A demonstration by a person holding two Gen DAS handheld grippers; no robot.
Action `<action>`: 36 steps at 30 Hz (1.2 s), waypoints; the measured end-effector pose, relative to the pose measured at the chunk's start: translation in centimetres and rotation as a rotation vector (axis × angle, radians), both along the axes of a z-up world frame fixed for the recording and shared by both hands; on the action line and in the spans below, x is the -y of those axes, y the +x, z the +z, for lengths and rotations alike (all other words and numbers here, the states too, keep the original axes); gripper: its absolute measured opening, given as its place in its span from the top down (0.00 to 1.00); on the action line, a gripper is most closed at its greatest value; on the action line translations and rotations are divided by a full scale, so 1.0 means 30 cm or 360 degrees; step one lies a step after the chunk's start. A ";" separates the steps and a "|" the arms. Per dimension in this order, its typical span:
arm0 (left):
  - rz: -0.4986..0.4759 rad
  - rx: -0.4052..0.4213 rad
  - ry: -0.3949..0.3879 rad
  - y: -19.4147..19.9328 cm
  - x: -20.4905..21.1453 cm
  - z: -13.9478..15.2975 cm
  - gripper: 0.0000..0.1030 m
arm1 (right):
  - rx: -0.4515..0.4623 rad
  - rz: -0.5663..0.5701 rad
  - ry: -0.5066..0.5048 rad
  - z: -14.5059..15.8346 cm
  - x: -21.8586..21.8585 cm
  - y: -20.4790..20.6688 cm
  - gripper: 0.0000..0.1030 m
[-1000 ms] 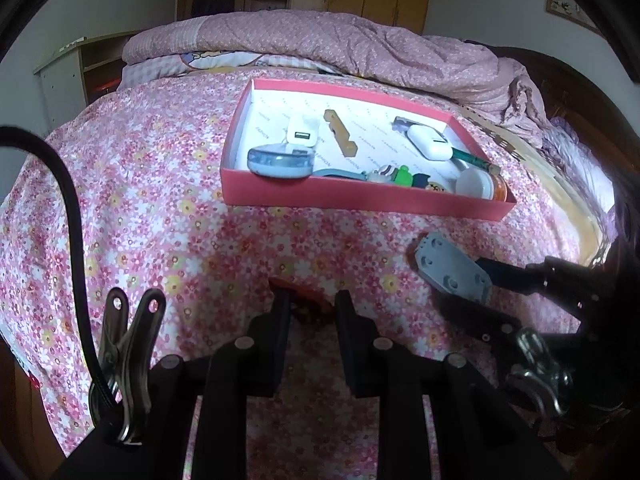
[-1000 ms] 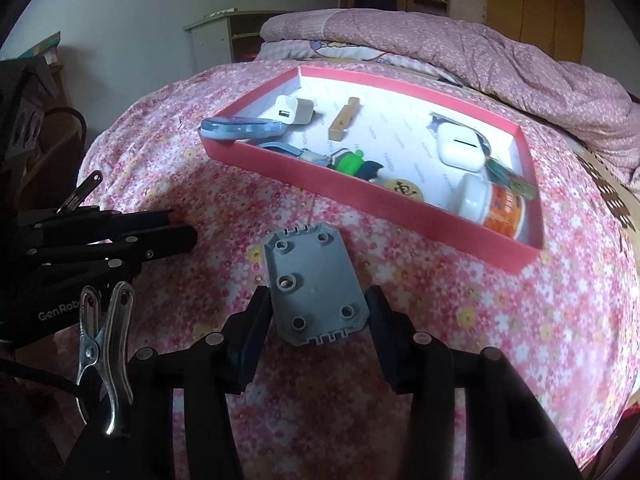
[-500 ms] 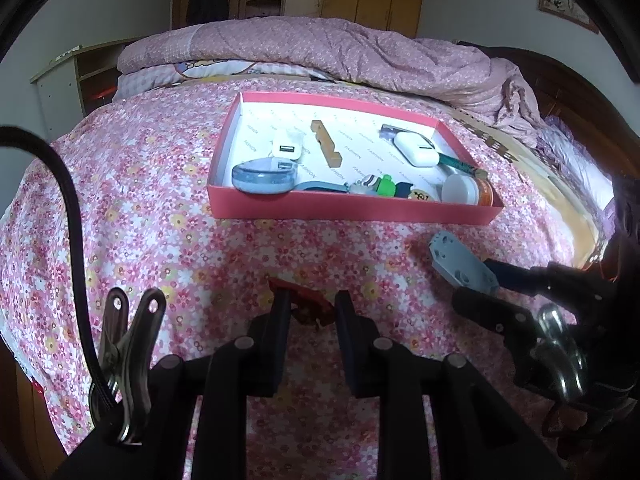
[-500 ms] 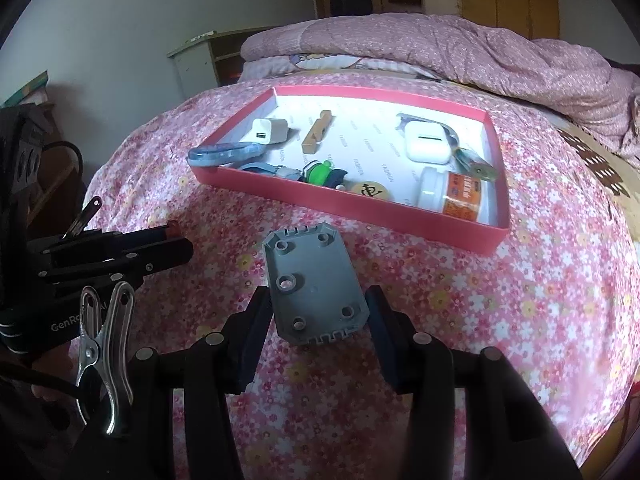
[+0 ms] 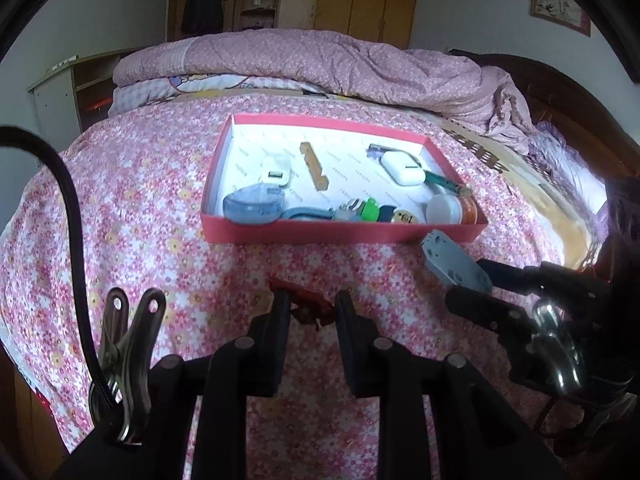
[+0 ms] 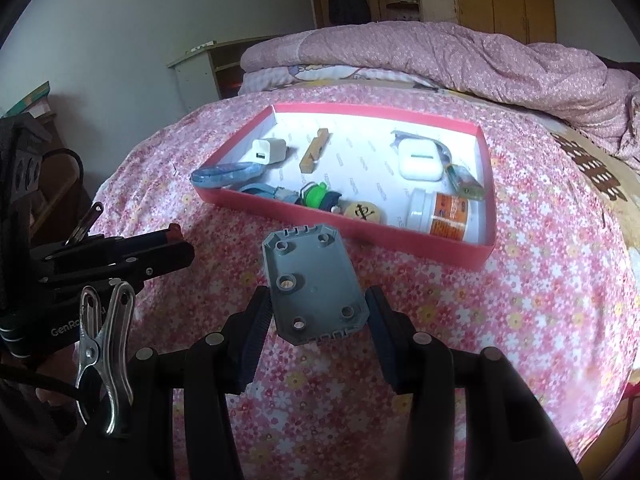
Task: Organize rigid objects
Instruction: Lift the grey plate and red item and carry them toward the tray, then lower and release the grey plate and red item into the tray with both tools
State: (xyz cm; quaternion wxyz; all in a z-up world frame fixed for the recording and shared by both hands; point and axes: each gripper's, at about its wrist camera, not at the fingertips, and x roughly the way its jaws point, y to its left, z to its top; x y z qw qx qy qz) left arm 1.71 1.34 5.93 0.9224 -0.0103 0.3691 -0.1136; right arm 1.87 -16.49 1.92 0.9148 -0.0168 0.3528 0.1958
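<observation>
Grey plastic plate [image 6: 316,284] sits clamped between the narrow jaws of the right gripper [image 6: 316,320], held above the floral bedspread [image 6: 500,320] just in front of the red tray [image 6: 486,252]. Nearer the camera than that tray, the left gripper [image 5: 310,308] pinches a small red-brown object [image 5: 308,304] with its jaws drawn close.

Grey plate [image 6: 316,286] and red object [image 5: 308,308] near filled tray [image 6: 486,184].
</observation>
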 end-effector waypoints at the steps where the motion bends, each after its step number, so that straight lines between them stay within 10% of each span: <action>1: -0.0010 0.0007 -0.0007 0.003 0.004 0.010 0.77 | 0.0003 0.0001 0.0004 0.007 0.002 0.003 0.53; 36: -0.0048 0.0166 0.0110 0.458 0.136 0.137 0.77 | 0.0033 -0.0089 0.0097 0.087 0.061 0.309 0.52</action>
